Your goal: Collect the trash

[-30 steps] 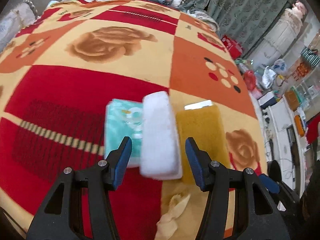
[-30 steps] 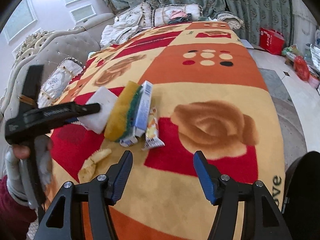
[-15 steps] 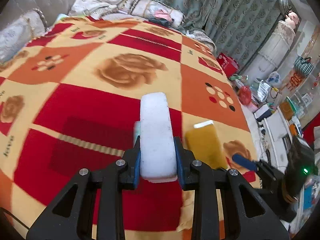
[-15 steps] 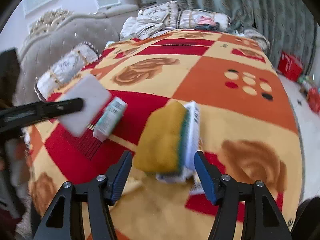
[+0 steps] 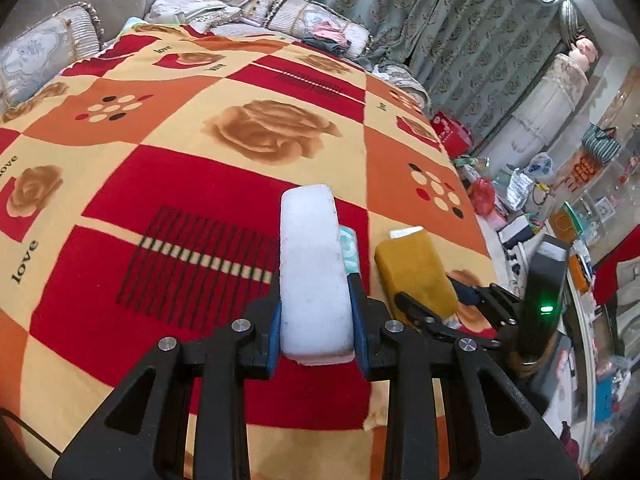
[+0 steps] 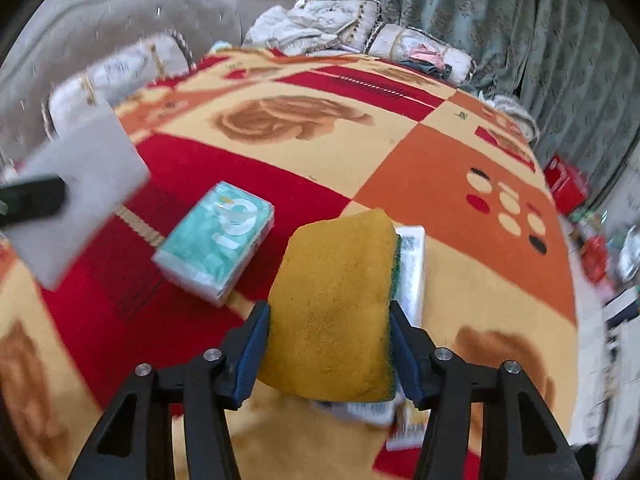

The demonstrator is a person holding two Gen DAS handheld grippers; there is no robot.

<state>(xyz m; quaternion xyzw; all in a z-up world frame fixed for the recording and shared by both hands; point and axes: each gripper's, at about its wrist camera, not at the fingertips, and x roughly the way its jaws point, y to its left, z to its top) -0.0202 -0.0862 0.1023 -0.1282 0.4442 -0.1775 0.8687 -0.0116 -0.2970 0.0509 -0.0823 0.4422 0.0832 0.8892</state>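
My left gripper (image 5: 316, 312) is shut on a white sponge block (image 5: 312, 272) and holds it above the red and orange blanket (image 5: 180, 184). My right gripper (image 6: 328, 340) is shut on a yellow sponge with a green scouring side (image 6: 336, 300). The yellow sponge also shows in the left wrist view (image 5: 416, 272), and the white block in the right wrist view (image 6: 80, 200) at the left. A teal tissue pack (image 6: 216, 240) lies on the blanket between them. A white packet (image 6: 412, 272) lies behind the yellow sponge.
Pillows and bedding (image 5: 248, 4) sit at the head of the bed, with green curtains (image 5: 460, 32) behind. The floor to the right holds bags and boxes (image 5: 520, 200). A wrapper (image 6: 404, 428) lies under my right gripper.
My left gripper closed on the white block and lifted it off the tissue pack. My right gripper moved in and closed on the yellow sponge.
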